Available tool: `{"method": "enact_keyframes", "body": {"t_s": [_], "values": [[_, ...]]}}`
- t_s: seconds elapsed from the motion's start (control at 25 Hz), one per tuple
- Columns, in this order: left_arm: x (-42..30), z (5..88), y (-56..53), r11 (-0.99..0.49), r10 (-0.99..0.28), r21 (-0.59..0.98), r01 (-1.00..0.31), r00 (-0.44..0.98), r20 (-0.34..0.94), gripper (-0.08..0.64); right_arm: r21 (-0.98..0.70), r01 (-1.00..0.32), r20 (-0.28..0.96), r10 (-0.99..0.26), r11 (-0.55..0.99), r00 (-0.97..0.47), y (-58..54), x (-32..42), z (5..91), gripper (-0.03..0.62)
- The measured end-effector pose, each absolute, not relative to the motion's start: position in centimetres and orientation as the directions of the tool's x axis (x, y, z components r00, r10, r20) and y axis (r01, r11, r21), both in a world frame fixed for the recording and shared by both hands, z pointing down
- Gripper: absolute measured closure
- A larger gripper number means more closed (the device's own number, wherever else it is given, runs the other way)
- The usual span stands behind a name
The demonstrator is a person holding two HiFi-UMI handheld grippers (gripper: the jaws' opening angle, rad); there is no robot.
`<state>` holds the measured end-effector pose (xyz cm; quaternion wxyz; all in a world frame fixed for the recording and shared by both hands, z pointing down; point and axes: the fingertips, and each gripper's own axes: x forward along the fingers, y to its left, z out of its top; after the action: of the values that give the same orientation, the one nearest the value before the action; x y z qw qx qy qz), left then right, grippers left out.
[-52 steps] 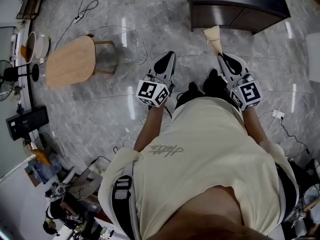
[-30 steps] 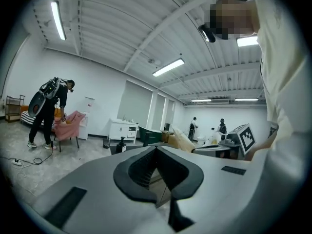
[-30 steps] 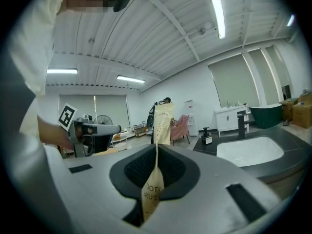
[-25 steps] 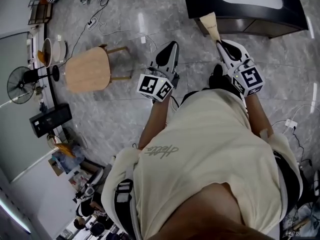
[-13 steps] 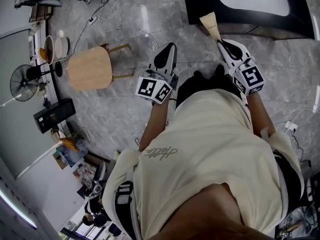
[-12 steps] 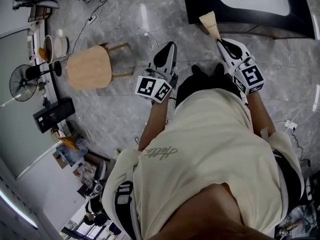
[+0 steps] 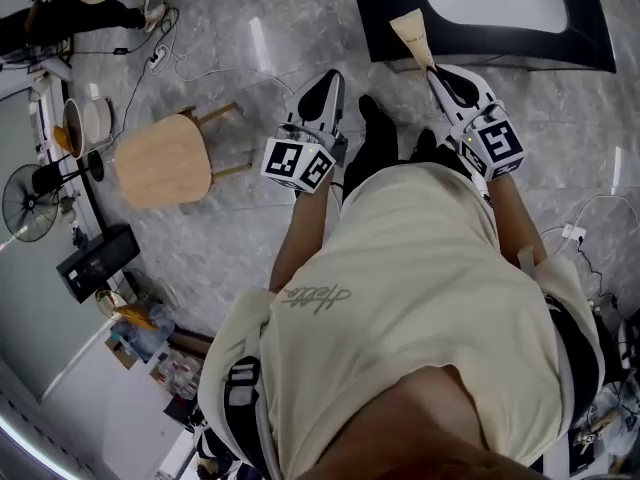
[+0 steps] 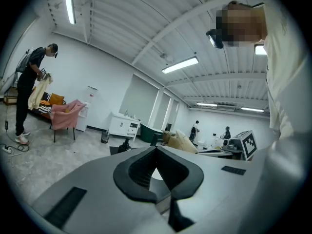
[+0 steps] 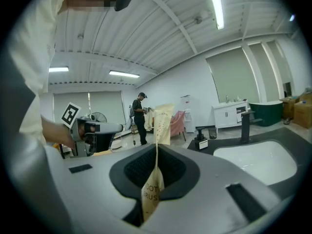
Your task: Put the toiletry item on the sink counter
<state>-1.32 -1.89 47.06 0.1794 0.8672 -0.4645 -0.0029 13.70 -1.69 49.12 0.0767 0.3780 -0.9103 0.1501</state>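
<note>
Position relative to the sink worktop (image 7: pixel 385 30) had closed over the last two seconds: the dark unit, formerly well ahead of both tools in the head view, now filled the top of that view, and the wooden stool (image 7: pixel 163 158) had slid away to the left across the grey marble floor (image 7: pixel 230 223). Item carried: toiletry packet (image 7: pixel 411 35), a flat beige paper sleeve with partly legible print, clamped at its lower end in the right hand-held gripper (image 7: pixel 436 70) and standing upright above the jaws. Its free end now overlapped the front wall of the worktop in the head view, where earlier it was seen only against the floor. Packet not yet on any surface; it was off the worktop and touching nothing but the jaws. White basin (image 9: pixel 261 164) lay to the right of the packet in the right gripper view, near but not beneath it. Left hand-held gripper (image 8: pixel 157 153): jaws together, nothing between them, held level beside the right tool and apart from it. One dark shoe (image 7: pixel 376 133) was forward between the two tools, consistent with a stride in progress. Assessment: approach nearly finished, grip unchanged and apparently secure; remaining steps were judged to be reaching over the worktop edge, lowering the packet onto bare surface beside the basin, and releasing it.
</note>
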Motion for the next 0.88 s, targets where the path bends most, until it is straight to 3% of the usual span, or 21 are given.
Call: {"method": "enact_keyframes", "body": {"t_s": [0.28,0.88], "values": [[-5.8,44.7,-9.4,-0.596,-0.773,0.252,-0.763,0.630,0.079,0.557,-0.169,-0.757,0.270,-0.709,0.632,-0.652,-7.7,8.4,47.5,0.586],[-15.9,49.6,-18.8,-0.643,-0.712,0.285,-0.711,0.692,0.121,0.557,-0.149,-0.853,0.351,-0.780,0.500,-0.519,-14.9,0.8,48.5,0.586]]}}
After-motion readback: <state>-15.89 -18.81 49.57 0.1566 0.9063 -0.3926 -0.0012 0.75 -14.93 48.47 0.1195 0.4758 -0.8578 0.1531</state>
